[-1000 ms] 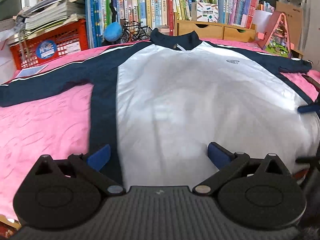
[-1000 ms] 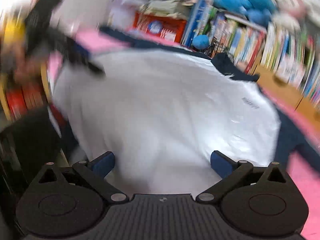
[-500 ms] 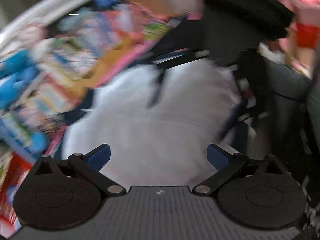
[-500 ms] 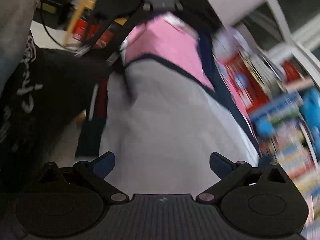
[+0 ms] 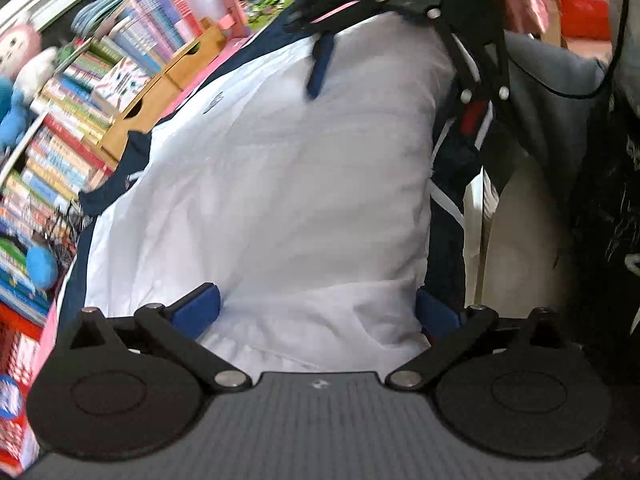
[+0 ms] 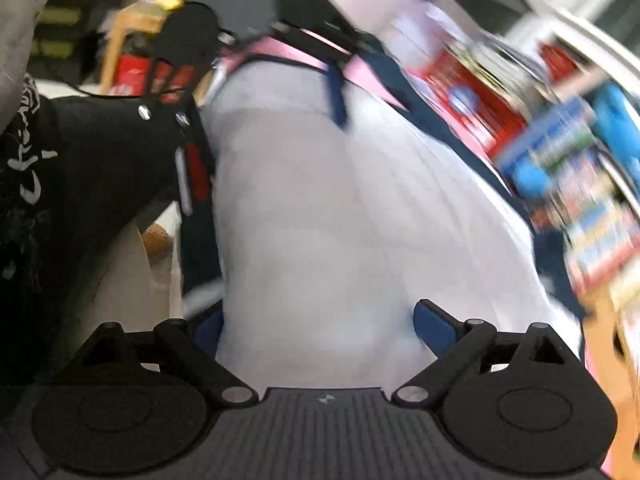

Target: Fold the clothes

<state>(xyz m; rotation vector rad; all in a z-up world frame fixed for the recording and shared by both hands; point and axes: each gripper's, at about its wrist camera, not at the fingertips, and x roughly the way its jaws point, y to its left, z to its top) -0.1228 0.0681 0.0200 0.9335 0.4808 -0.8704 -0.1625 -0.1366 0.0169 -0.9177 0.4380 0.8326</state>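
- A white jacket [image 5: 280, 184] with navy sleeves and collar lies spread flat on a pink bedspread [image 6: 276, 50], in front of a crowded bookshelf [image 5: 60, 92].
- The left gripper [image 5: 318, 306] hangs over the jacket's hem, jaws wide apart and holding nothing; white fabric shows between the blue pads.
- The right gripper [image 6: 318, 322] faces it from the opposite side, jaws likewise spread wide after just narrowing a touch, apparently gripping nothing, though its view is blurred.
- Each gripper shows in the other's view.
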